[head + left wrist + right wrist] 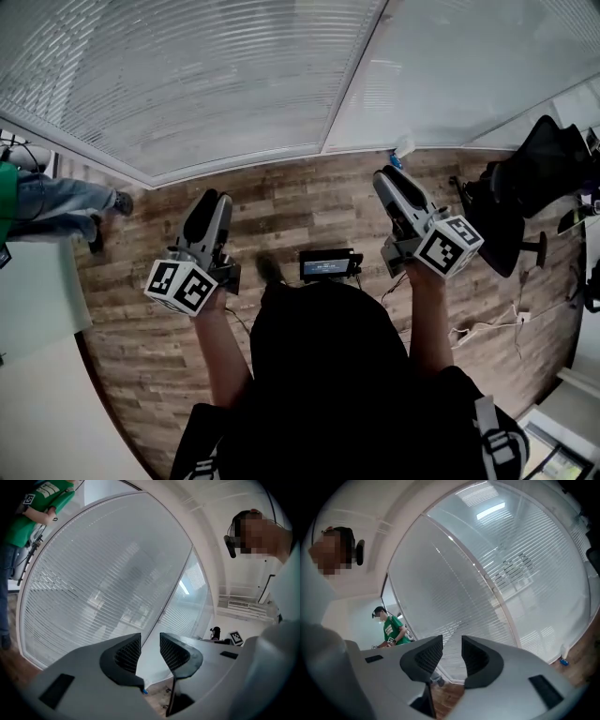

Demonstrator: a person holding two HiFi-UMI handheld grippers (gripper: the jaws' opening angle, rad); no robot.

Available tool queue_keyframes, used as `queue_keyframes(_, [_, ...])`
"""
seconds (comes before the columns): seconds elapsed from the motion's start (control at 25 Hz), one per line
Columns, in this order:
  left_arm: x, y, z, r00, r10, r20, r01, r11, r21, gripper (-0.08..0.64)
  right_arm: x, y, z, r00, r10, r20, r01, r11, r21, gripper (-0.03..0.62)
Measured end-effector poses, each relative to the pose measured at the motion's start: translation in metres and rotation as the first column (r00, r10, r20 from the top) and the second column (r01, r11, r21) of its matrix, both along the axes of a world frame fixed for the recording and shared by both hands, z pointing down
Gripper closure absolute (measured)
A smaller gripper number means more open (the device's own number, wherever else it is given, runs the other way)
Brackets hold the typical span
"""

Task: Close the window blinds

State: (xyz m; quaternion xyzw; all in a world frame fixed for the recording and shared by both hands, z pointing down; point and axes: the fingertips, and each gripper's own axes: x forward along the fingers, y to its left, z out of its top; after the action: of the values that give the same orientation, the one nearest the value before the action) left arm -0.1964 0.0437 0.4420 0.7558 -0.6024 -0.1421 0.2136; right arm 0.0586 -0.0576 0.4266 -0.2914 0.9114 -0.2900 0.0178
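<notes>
Wood floor [309, 206], blinds [187, 75] ahead, black chair [525, 187] (right), bystander [56, 202]

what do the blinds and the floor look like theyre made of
Blinds: thin white horizontal slats with a faint sheen, evenly spaced. They are probably painted aluminium or plastic, and the look does not settle which.
Floor: brown planks with visible grain and staggered joints, matte finish. It is wood or wood-look laminate, and I cannot tell which.

Two blinds cover the windows, one wide [187, 84] and one narrower [469, 66]. Two grippers show, the left gripper [150, 651] and the right gripper [451, 653]. There is one bystander [393, 629], one black chair [525, 187], one black device [328, 264] and one bottle [401, 152].
</notes>
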Motion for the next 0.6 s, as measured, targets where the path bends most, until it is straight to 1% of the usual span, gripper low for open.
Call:
queue_keyframes(0.12, [0.047, 0.010, -0.003, 0.999, 0.024, 0.029, -0.024, 1.000, -0.011, 0.423, 0.063, 0.005, 0.009, 0.999, 0.038, 0.018, -0.038, 0.999, -0.016, 0.462])
queue_keyframes(0.2, [0.071, 0.016, -0.004, 0.998, 0.027, 0.059, -0.025, 0.999, -0.026, 0.423, 0.102, 0.008, 0.026, 0.997, 0.072, 0.034, -0.070, 0.996, -0.058, 0.462])
queue_keyframes(0.28, [0.088, 0.028, -0.005, 0.996, 0.016, 0.088, -0.012, 0.999, -0.046, 0.423, 0.131, 0.017, 0.044, 0.995, 0.088, 0.051, -0.083, 0.991, -0.101, 0.462])
queue_keyframes(0.36, [0.104, 0.044, -0.004, 0.993, 0.011, 0.119, -0.002, 0.998, -0.069, 0.423, 0.147, 0.028, 0.059, 0.995, 0.074, 0.061, -0.066, 0.990, -0.128, 0.462])
queue_keyframes(0.52, [0.138, 0.078, 0.001, 0.988, 0.019, 0.154, 0.002, 0.992, -0.130, 0.423, 0.152, 0.049, 0.076, 0.998, 0.000, 0.068, 0.010, 0.989, -0.146, 0.463])
queue_keyframes(0.6, [0.147, 0.090, -0.002, 0.985, 0.032, 0.169, -0.010, 0.992, -0.127, 0.423, 0.149, 0.063, 0.072, 0.995, -0.021, 0.099, 0.034, 0.990, -0.135, 0.463])
